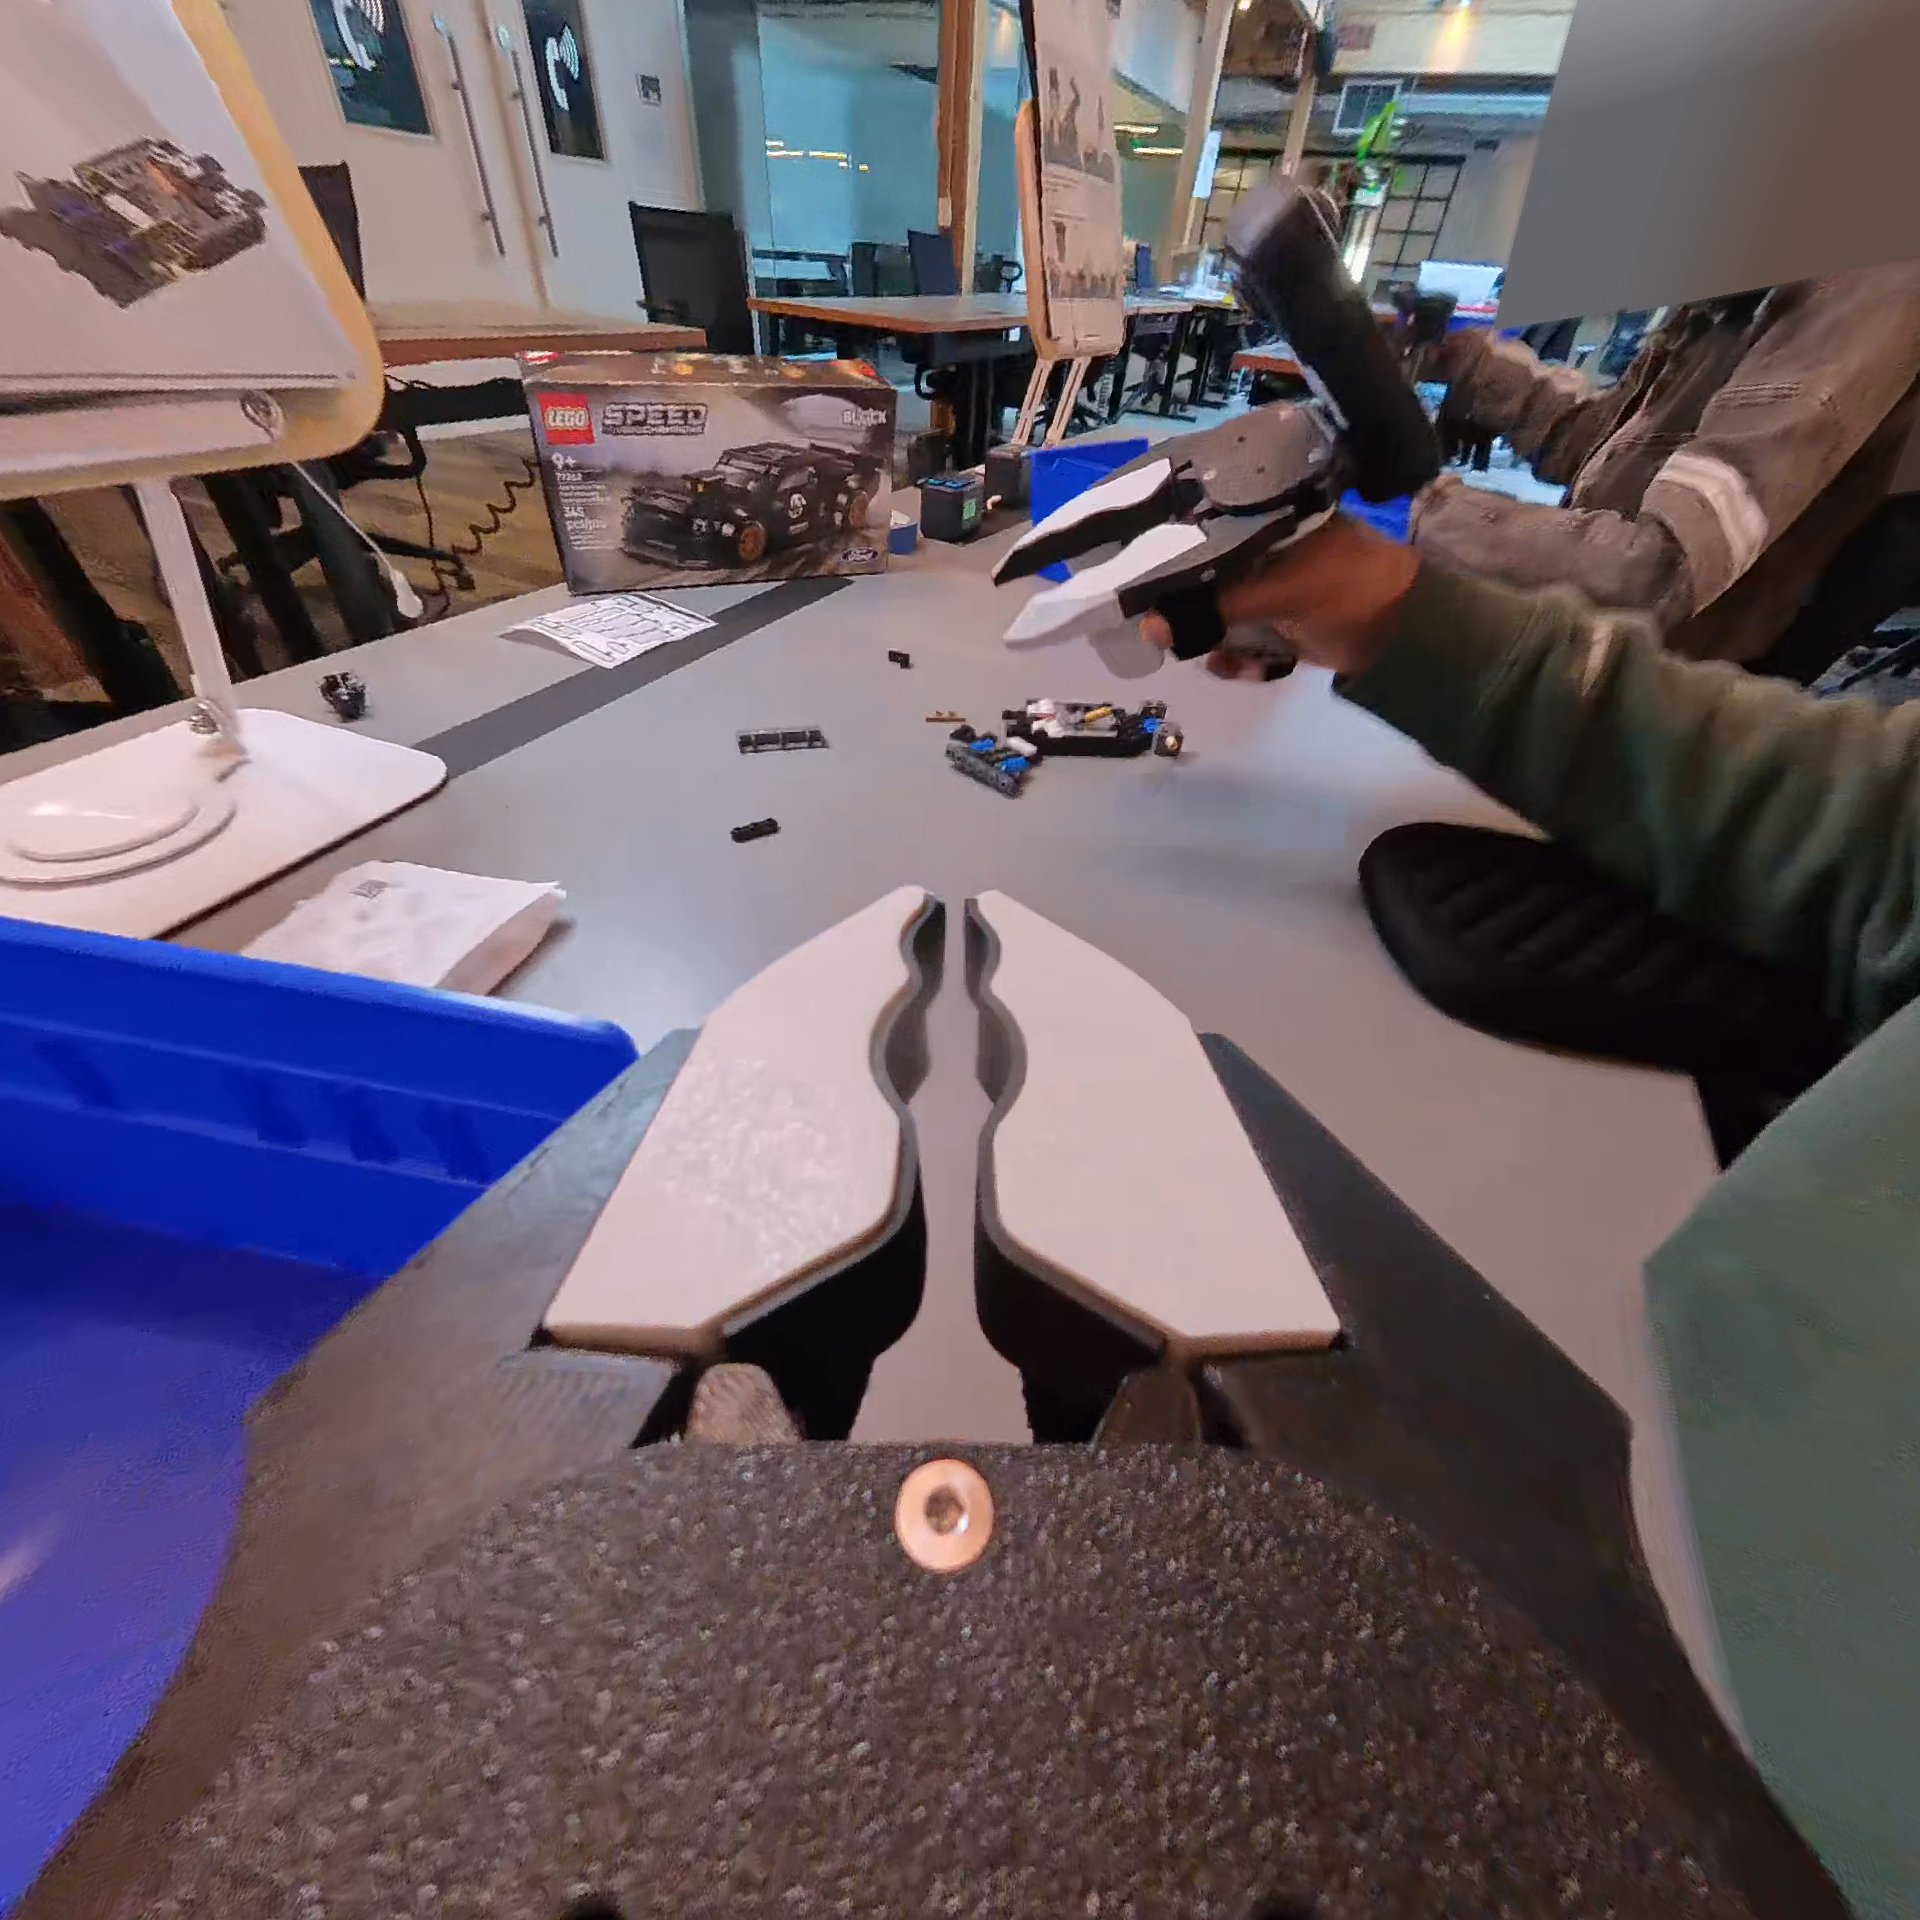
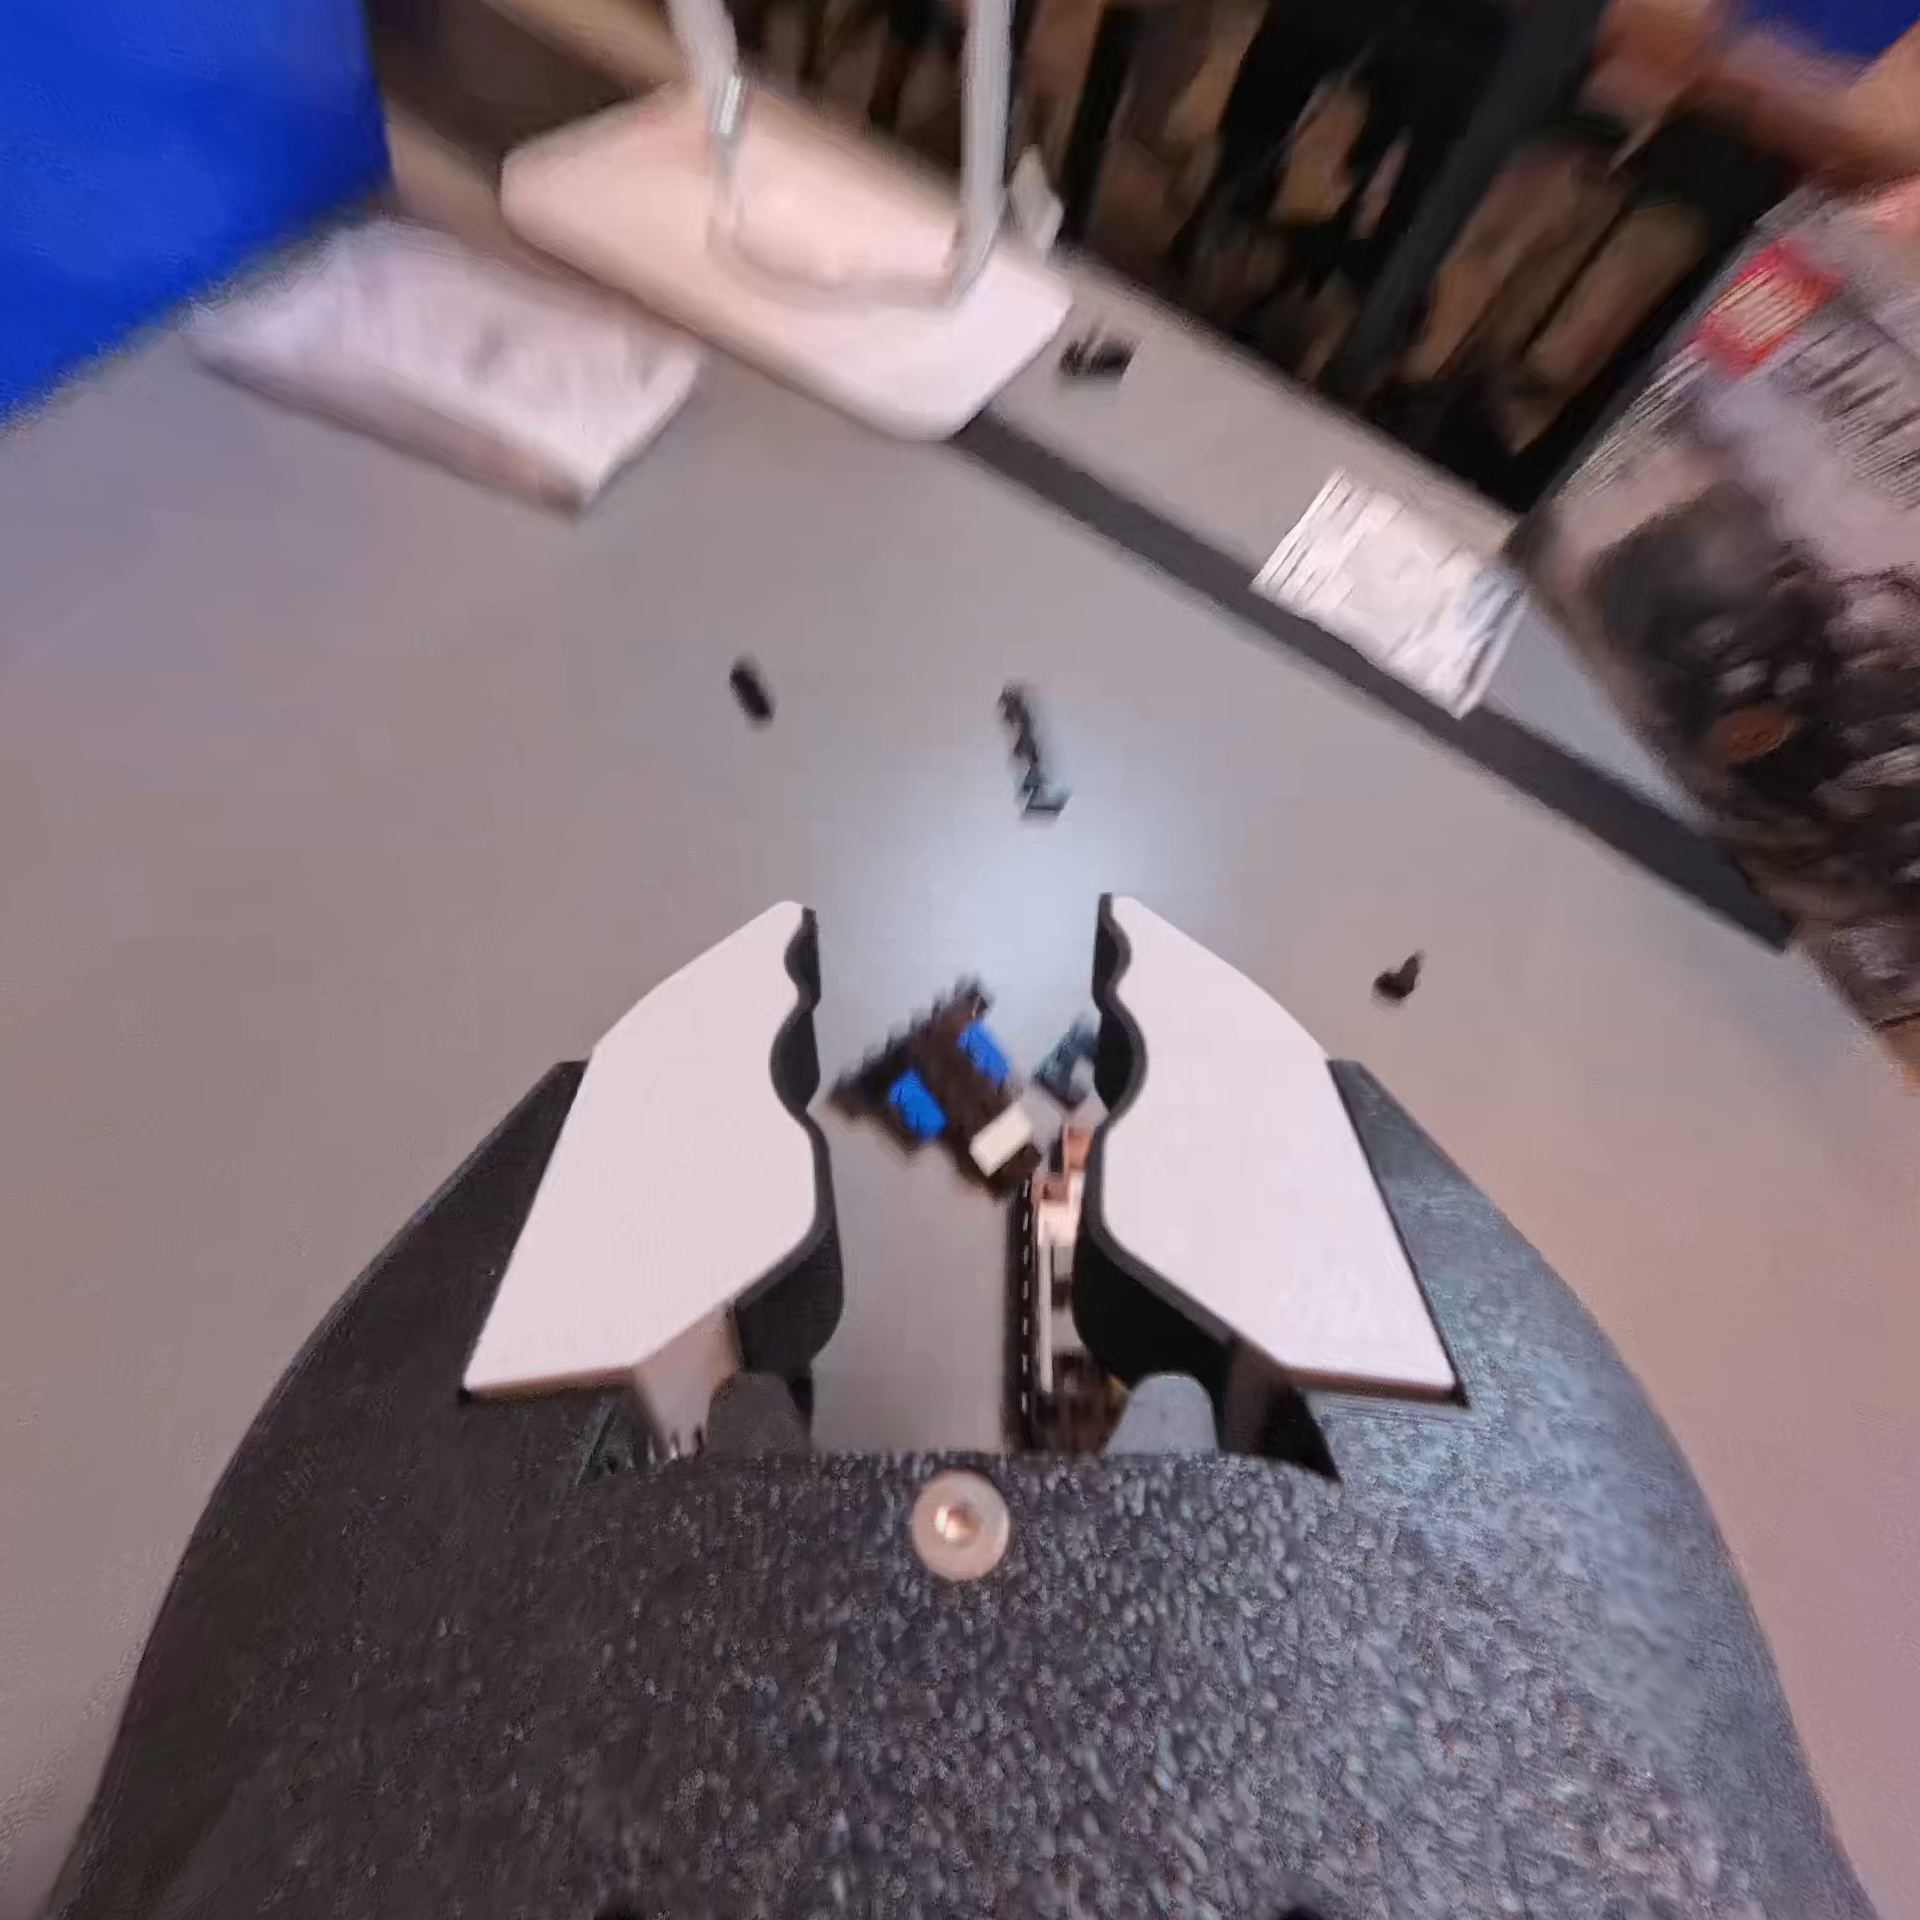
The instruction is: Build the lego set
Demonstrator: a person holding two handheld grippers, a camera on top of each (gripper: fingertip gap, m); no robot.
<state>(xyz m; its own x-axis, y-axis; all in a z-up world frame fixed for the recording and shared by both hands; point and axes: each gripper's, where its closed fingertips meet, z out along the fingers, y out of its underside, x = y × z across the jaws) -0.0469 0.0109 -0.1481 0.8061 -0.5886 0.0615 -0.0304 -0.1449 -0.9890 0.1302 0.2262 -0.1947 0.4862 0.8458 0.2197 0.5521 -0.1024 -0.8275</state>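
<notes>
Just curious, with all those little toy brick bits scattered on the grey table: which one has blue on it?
The small black brick cluster beside the half-built car chassis; it carries blue pieces, while the loose bits farther left are plain black.

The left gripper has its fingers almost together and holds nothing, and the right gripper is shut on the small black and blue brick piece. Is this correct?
Not fully. The right wrist view shows the right gripper open, its fingers wide apart above the small black and blue brick piece, which lies on the grey table. The rest is right: the left gripper has its fingers almost together and holds nothing.
</notes>
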